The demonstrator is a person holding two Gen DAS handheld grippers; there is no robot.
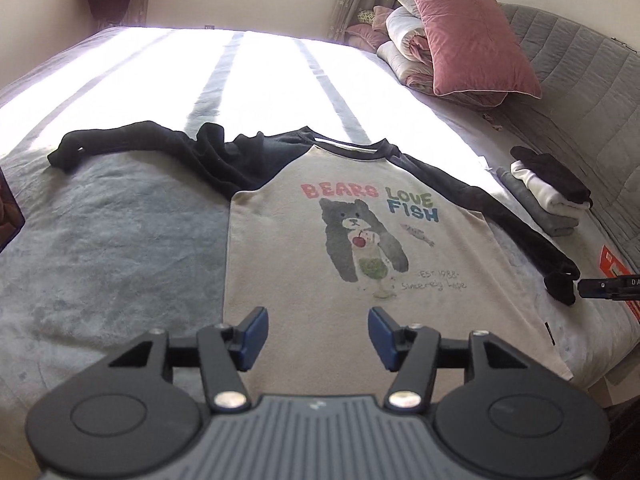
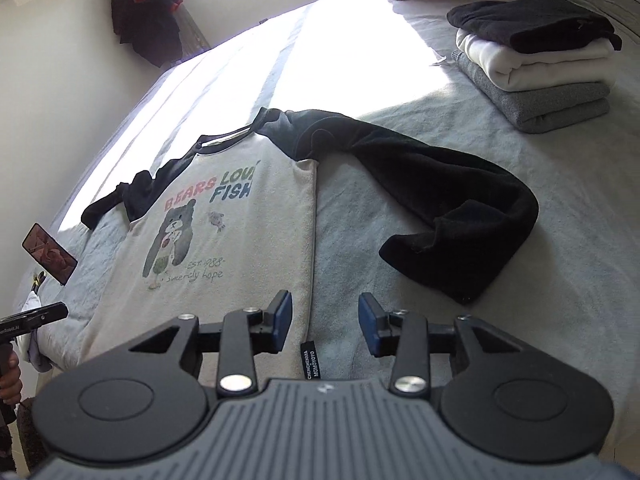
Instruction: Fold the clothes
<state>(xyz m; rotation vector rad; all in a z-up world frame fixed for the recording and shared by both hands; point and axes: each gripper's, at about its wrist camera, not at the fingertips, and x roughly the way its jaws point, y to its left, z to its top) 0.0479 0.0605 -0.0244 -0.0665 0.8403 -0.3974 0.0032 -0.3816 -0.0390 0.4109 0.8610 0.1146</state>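
Shirt (image 1: 304, 264) lay spread on the bed (image 1: 112, 240), both grippers (image 1: 318, 334) (image 2: 325, 322) hovering with jaws released; one-sided pulls could bunch its black sleeves (image 2: 448, 208).

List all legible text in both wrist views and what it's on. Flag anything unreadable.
"BEARS LOVE FISH": coloured print on the shirt chest.
"EST. 1988" and "Sincerely hope": small script under the bear on the same shirt.
"CHENCHENMA MOMOYOYO": black side tag at the shirt hem; small, reading uncertain.
"DA...": cut off on the right tongs.
Lettering on the left tongs body: cut off, unreadable.
Orange packet at the bed edge: print too small to read.
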